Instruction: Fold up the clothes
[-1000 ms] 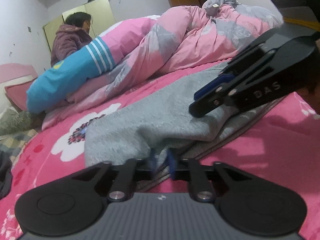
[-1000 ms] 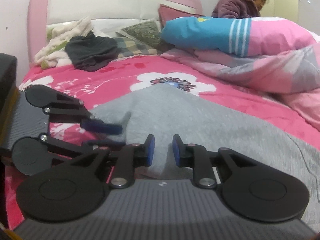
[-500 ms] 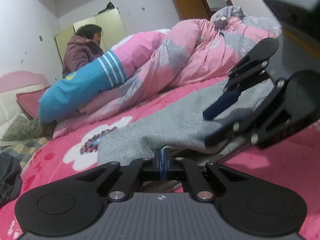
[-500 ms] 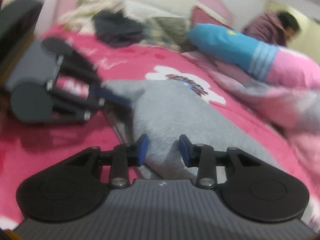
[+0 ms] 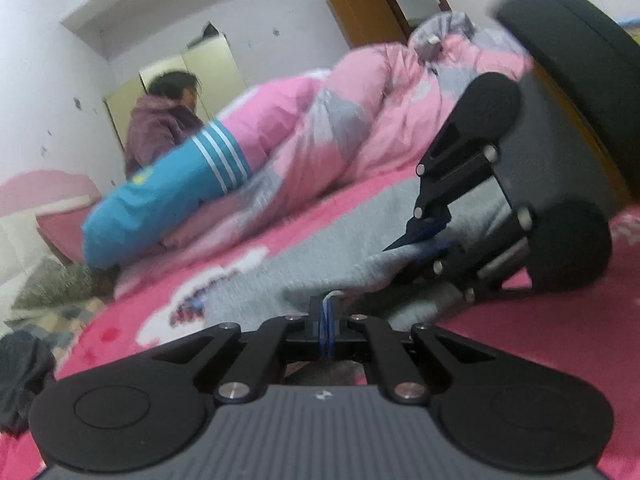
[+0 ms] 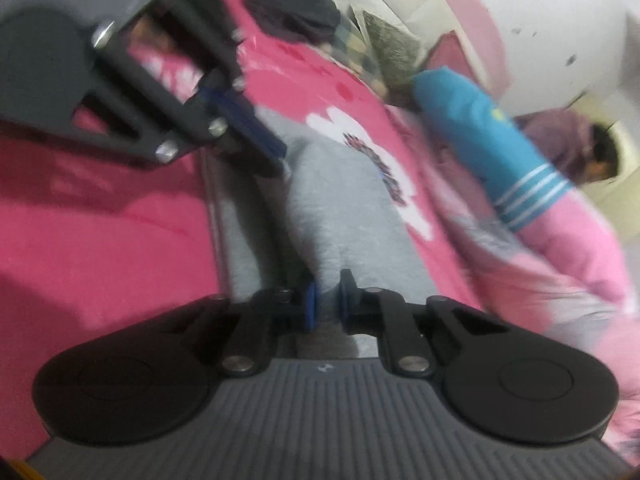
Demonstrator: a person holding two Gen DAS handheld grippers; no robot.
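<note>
A grey garment (image 5: 320,248) lies spread on the pink floral bedsheet (image 5: 520,336). My left gripper (image 5: 327,322) is shut, with a thin edge of the grey garment pinched between its blue pads. It also shows in the right wrist view (image 6: 256,136), at the garment's near corner. My right gripper (image 6: 328,304) is closed on a fold of the grey garment (image 6: 352,208). It shows in the left wrist view (image 5: 424,236), tilted, with its jaws on the cloth. The right wrist view is blurred.
A rolled pink, grey and blue quilt (image 5: 280,152) lies along the far side of the bed. A person in a purple jacket (image 5: 160,128) sits behind it. Dark clothes (image 6: 288,4) and pillows (image 6: 384,48) lie by the headboard.
My left gripper closed on the garment's edge. My right gripper tilted, came in over the garment and closed on a fold of it. Both views have swung.
</note>
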